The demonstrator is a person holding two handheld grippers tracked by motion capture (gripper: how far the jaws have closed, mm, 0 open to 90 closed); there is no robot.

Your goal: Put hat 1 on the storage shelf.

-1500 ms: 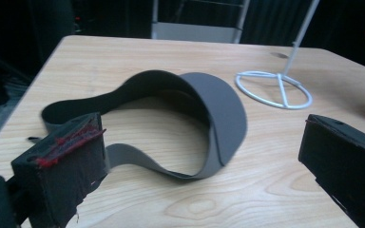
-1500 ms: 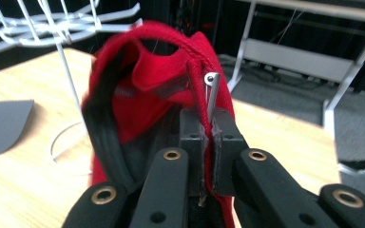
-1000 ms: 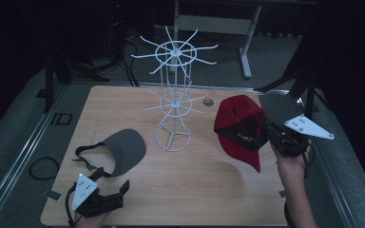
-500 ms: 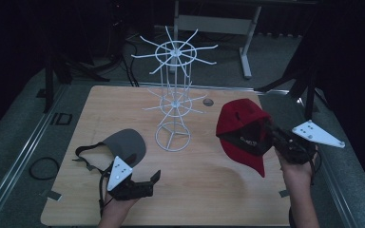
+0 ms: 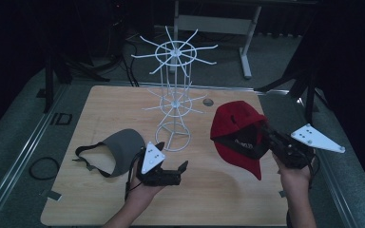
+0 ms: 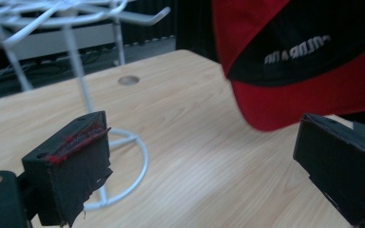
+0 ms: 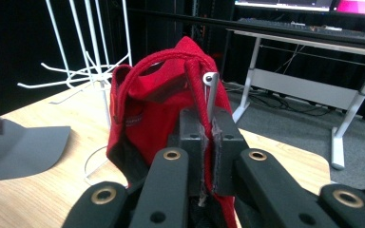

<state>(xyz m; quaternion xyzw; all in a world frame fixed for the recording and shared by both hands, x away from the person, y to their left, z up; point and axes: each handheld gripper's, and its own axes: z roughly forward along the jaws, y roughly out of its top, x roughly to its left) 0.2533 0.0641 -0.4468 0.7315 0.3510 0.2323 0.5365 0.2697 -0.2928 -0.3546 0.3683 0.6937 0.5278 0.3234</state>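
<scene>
The left gripper (image 5: 173, 172) has slid from the lower left corner of the high view toward the middle of the table (image 5: 218, 190), past the grey visor (image 5: 119, 152), which lies flat where it was, left of centre. Its jaws stand wide apart with nothing between them, and in the left gripper view they frame the brim of the red cap (image 6: 309, 57) at the upper right of that frame, so this hand is likely coming over to help with the cap rather than to pick up the visor

The right gripper (image 7: 208, 142) has hardly shifted. It is clenched on the cap's back strap, the red band pinched between the two pads in the right gripper view, and the red cap (image 5: 240, 135) hangs lifted off the wood at the right of centre in the high view, brim drooping toward the lower edge

The white wire rack (image 5: 173, 95) stands at the upper middle, its hooks bare. Judging from this, the cap is held but not yet hung: the free hand looks set to steady or spread it before it goes onto a hook. The risk is that the soft crown sags and the strap loop misses the prong
</scene>
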